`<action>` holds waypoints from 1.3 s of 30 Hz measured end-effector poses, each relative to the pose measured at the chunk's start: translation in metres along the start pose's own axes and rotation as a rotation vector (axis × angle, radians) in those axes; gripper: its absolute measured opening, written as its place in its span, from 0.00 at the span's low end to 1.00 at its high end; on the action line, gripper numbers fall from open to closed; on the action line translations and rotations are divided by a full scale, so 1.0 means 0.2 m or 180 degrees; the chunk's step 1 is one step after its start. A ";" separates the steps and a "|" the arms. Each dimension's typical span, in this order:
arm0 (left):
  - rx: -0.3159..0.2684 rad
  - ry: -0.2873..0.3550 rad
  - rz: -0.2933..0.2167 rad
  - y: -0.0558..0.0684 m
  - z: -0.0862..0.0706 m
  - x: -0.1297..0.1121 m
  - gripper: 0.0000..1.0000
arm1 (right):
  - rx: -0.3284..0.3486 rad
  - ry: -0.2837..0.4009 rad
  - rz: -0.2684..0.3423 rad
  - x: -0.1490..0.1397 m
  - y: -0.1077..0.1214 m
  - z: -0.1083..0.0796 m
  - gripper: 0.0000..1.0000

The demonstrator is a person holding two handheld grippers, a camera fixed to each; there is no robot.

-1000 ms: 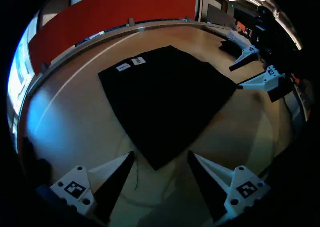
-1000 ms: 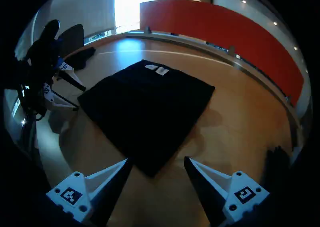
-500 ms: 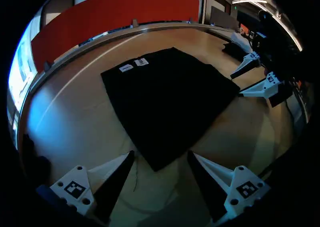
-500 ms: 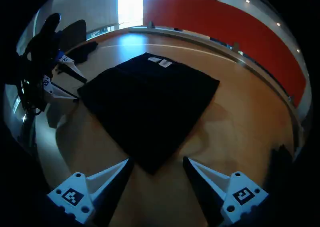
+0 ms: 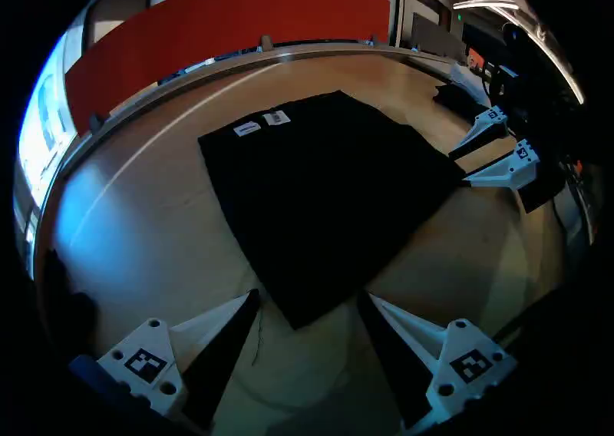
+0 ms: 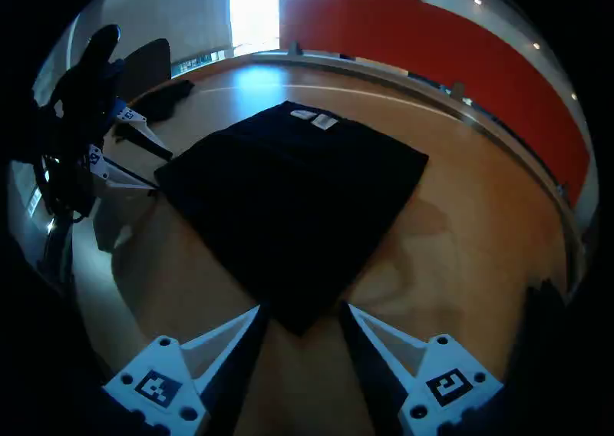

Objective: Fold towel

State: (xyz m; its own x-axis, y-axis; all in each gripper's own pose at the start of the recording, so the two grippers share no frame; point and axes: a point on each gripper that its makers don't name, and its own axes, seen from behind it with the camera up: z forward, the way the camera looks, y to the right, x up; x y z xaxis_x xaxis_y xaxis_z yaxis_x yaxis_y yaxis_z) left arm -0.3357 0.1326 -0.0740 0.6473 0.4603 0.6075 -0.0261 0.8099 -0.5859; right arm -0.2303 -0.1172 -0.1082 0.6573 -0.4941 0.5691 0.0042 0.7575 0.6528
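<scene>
A black towel (image 5: 330, 190) lies spread flat on the wooden table (image 5: 130, 229), with two white labels (image 5: 261, 123) near its far edge. My left gripper (image 5: 308, 302) is open and low at the table, and one towel corner lies just between its fingertips. In the right gripper view the same towel (image 6: 292, 190) points another corner at my right gripper (image 6: 303, 309), which is open with its fingers close on either side of that corner. Across the towel, the right gripper (image 5: 468, 167) appears in the left gripper view, and the left gripper (image 6: 150, 167) in the right gripper view.
A red partition (image 5: 222, 29) runs behind the table's curved far edge. A small dark cloth (image 6: 165, 98) lies on the table beyond the towel, near a dark chair (image 6: 146, 64). Bare wood surrounds the towel on all sides.
Both grippers have crept closer to their towel corners. The right gripper's fingers have narrowed around its corner; the left gripper's gap is unchanged.
</scene>
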 end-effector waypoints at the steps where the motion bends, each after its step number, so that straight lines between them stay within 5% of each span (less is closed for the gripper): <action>1: 0.0001 -0.0003 -0.0001 0.00 0.00 0.00 0.92 | 0.0000 -0.0001 0.0002 0.00 0.00 0.00 0.64; 15: 0.0012 -0.0063 -0.0017 0.01 0.00 0.00 0.74 | -0.0008 -0.0020 0.0022 0.00 0.02 0.00 0.47; 21: 0.0031 -0.0088 -0.0039 0.00 0.01 0.00 0.54 | 0.0000 -0.0017 0.0038 0.00 0.01 0.00 0.42; 27: 0.0029 -0.0109 -0.0039 0.00 0.01 0.00 0.50 | 0.0009 -0.0022 0.0059 0.01 0.01 0.00 0.31; 29: 0.0064 -0.0119 -0.0059 -0.02 0.01 0.01 0.33 | 0.0033 -0.0025 0.0059 0.01 0.00 0.00 0.30; 33: 0.0122 -0.0140 -0.0152 -0.04 0.01 0.01 0.21 | 0.0087 -0.0028 0.0062 0.01 -0.03 0.00 0.27; 39: 0.0115 -0.0151 -0.0200 -0.03 0.01 0.01 0.20 | 0.0084 -0.0029 0.0091 0.03 -0.05 0.01 0.17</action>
State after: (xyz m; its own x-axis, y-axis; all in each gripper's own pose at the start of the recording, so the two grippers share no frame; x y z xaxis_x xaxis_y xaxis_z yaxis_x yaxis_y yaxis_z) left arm -0.3352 0.1287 -0.0683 0.6117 0.4242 0.6677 -0.0146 0.8499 -0.5267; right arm -0.2280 -0.1280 -0.1106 0.6500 -0.4764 0.5921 -0.0346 0.7598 0.6493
